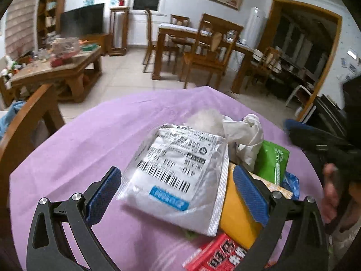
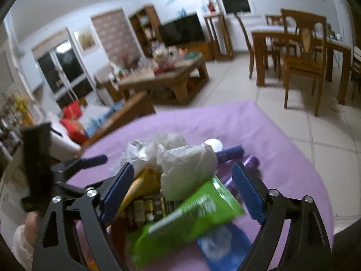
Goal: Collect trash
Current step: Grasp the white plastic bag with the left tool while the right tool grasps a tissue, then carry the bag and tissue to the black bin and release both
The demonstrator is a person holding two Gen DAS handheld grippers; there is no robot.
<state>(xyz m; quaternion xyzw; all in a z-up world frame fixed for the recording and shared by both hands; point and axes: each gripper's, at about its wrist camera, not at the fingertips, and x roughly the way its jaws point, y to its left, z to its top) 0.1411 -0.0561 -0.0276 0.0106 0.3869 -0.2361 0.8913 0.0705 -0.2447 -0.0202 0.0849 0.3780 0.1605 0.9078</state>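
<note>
Home living-dining room, television (image 1: 83, 19), wooden dining table (image 1: 180, 33), coffee table (image 2: 167, 79), bookshelf (image 1: 48, 15)

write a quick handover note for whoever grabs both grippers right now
Left hand-held gripper: open, over the silver mailer bag, not gripping.
Right hand-held gripper: open, above the green packet, nothing held.
Trash sits piled on the purple tablecloth: white crumpled bag, yellow pack, red pack, blue wrapper.
Done: nothing picked up. Left: all of it.
</note>
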